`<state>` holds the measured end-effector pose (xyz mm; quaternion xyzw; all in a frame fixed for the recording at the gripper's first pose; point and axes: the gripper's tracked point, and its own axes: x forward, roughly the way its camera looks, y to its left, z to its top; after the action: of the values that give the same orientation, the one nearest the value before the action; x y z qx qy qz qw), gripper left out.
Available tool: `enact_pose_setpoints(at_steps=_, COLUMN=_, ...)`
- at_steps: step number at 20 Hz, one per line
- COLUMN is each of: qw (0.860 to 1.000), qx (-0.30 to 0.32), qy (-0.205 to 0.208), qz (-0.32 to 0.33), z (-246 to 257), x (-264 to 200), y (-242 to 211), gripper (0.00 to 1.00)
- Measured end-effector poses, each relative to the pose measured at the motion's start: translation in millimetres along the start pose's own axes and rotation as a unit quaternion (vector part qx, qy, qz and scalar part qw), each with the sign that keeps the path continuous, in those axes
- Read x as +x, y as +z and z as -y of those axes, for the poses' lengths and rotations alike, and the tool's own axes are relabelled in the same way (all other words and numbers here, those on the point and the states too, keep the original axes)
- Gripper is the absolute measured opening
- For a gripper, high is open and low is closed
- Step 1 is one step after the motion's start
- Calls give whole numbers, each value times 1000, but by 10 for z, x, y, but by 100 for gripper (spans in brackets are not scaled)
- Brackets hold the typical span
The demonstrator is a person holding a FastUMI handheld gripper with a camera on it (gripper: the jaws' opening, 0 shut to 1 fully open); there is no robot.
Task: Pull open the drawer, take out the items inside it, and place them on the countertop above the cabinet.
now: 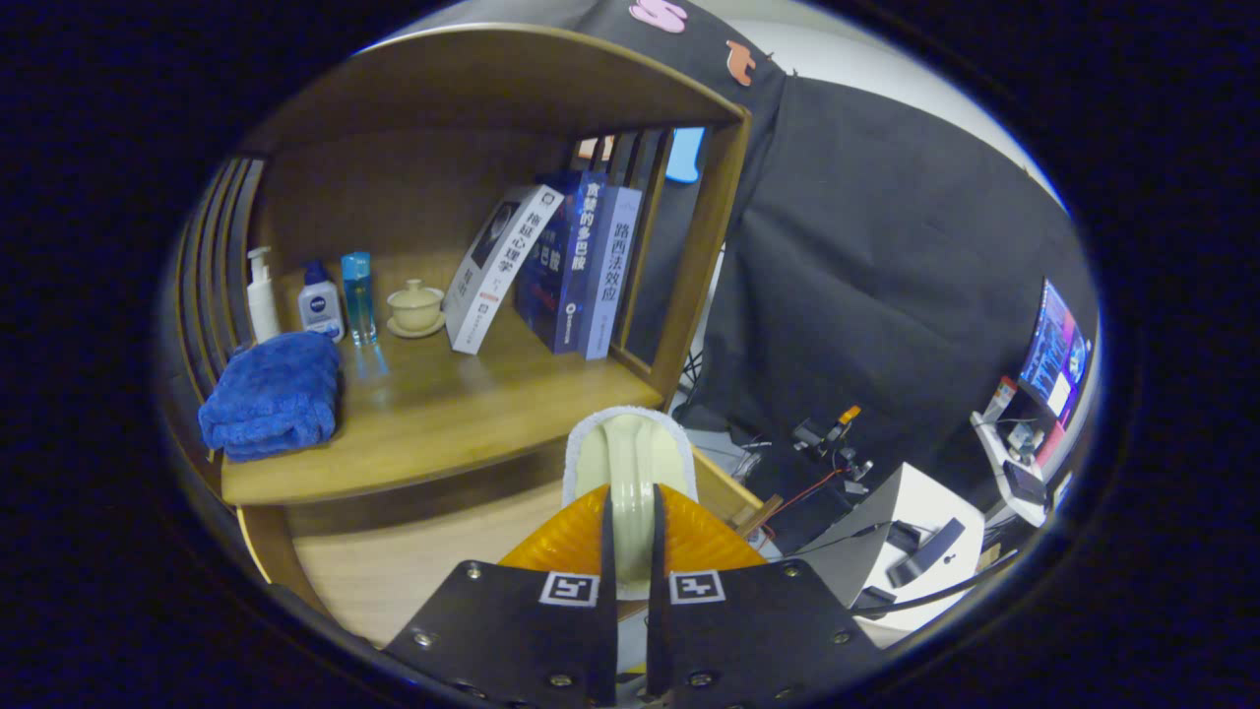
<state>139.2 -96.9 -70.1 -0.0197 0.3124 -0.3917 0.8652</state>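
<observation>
In the gripper view, the hand-held gripper (630, 532) has its two fingers drawn close together, both pressing on a pale cream item with a fuzzy white rim (630, 448) that sticks up between them and reaches just beyond their tips. Ahead of the fingers and to their left lies the desk (443, 414), the wooden top of the cabinet under a curved wooden hood. On it, far to the left of the fingers, sits a folded blue towel (274, 394); behind the towel stand a white pump bottle (261, 295), a small white bottle with a blue cap (320, 303) and a slim blue bottle (358, 295). A cream lidded cup on a saucer (415, 307) stands beside leaning books (551, 264). Beneath the fingers a light wooden surface (394, 571) shows. To the right of the fingers, lower down, are a white box (925, 512) and a lit screen (1055, 350).
</observation>
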Motion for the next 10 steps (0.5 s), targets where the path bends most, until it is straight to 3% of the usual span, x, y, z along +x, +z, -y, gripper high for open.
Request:
enact_pose_setpoints(at_steps=5, qw=996, qx=44, qy=61, qz=44, z=-318, x=20, y=394, gripper=12)
enact_pose_setpoints(at_steps=10, qw=979, qx=115, qy=161, qz=54, z=-882, x=288, y=562, gripper=12)
